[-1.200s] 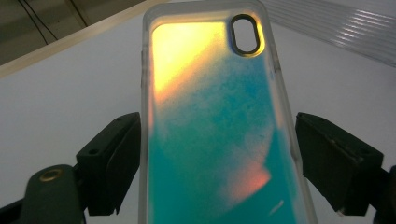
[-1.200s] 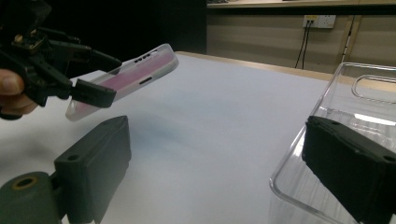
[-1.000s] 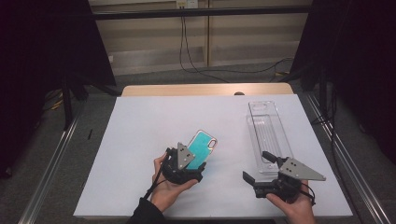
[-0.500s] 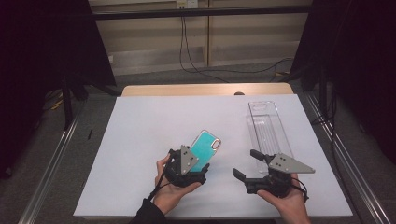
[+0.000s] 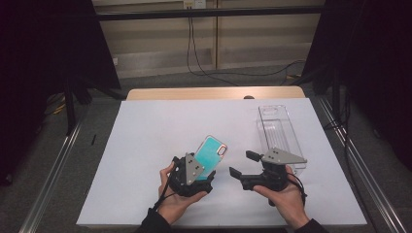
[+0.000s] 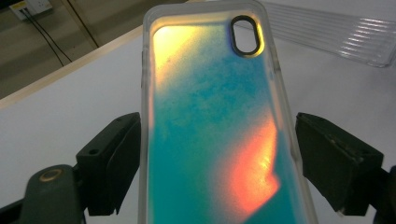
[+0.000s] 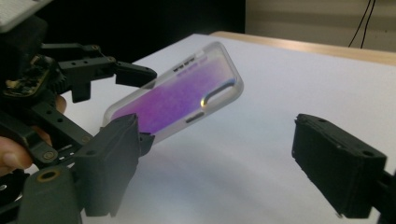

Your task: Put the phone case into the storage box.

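A: Report the position of the phone case (image 5: 210, 151).

B: The phone case is held clear of the white bench (image 5: 145, 145), tilted, with its camera cutout at the raised far end. In the high view it sits at the near middle of the bench, between the two hands.

A: State of the left gripper (image 5: 194, 171)?

B: Its jaws are closed on the phone case. In the left gripper view the case (image 6: 215, 130) rises between the two black jaws, which stand at its long edges near the lower end.

A: State of the right gripper (image 5: 242, 164)?

B: Its jaws stand apart and have just been closing, with nothing between them. In the right gripper view (image 7: 215, 168) the phone case (image 7: 180, 95) lies beyond and to the left of the left-hand jaw, apart from both, and the gap between the jaws shows bare bench surface.

A: Any other items?

B: A clear plastic tray (image 5: 278, 131) lies on the bench at the right, just behind the right gripper.
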The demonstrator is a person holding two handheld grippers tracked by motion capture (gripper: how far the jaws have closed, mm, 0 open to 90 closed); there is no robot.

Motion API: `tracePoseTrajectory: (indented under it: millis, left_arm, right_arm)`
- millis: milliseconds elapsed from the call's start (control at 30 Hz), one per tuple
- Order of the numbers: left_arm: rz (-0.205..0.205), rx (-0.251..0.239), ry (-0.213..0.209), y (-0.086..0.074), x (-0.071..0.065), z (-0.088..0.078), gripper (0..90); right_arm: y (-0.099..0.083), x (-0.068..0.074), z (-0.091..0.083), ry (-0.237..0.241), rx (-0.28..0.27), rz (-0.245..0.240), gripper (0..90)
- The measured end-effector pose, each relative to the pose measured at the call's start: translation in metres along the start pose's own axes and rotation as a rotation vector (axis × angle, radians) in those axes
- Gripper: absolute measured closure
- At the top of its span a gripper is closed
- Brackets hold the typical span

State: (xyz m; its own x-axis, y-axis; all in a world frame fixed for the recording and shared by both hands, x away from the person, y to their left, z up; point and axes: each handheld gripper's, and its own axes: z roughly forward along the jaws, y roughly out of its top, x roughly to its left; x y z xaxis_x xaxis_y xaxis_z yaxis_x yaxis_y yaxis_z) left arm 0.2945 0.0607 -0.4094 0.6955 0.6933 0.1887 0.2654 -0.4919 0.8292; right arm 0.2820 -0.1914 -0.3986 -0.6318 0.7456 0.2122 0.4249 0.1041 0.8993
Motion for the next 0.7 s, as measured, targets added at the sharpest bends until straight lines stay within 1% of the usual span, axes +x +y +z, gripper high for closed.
tracePoseTrajectory:
  millis: [33,67,133,167,267,367,500,533,600,633,667,700]
  left_arm:
    - [0.001,0.004,0.000,0.000,0.000,0.001,17.0]
    - [-0.003,-0.002,0.003,0.000,0.000,0.001,17.0]
    - [-0.001,0.003,0.000,-0.001,0.000,0.002,17.0]
    - [-0.002,0.001,0.004,-0.001,-0.001,0.002,17.0]
    - [-0.002,0.001,0.003,-0.001,-0.002,0.002,17.0]
    - [-0.003,-0.001,0.004,-0.001,-0.002,0.002,17.0]
    - [-0.002,-0.005,0.008,-0.001,-0.002,0.002,17.0]
    - [-0.003,-0.006,0.008,-0.001,-0.002,0.002,17.0]
    - [-0.013,-0.013,0.011,-0.001,-0.002,0.002,17.0]
    - [-0.010,-0.011,0.012,-0.001,-0.001,0.001,17.0]
    - [-0.005,-0.007,0.012,-0.001,-0.001,0.001,17.0]
    - [-0.005,-0.008,0.014,-0.001,-0.001,0.001,17.0]
  right_arm:
    - [0.000,0.000,0.000,0.000,0.000,0.000,17.2]
    - [0.001,-0.001,0.003,-0.002,0.025,0.015,18.4]
    - [0.004,-0.002,0.006,-0.003,0.067,0.024,18.9]
    - [0.004,-0.002,0.006,-0.003,0.067,0.024,18.9]
    - [0.007,-0.003,0.011,-0.001,0.093,0.057,23.1]
    - [0.010,-0.004,0.014,-0.003,0.104,0.066,23.4]
    - [0.015,-0.005,0.020,0.003,0.147,0.122,24.2]
    - [0.017,-0.005,0.023,-0.002,0.170,0.134,24.1]
    - [0.018,-0.004,0.025,-0.010,0.170,0.134,24.2]
    - [0.019,-0.003,0.025,-0.023,0.174,0.138,24.5]
    - [0.019,-0.003,0.027,-0.030,0.182,0.132,24.4]
    - [0.019,-0.003,0.028,-0.029,0.191,0.144,23.8]
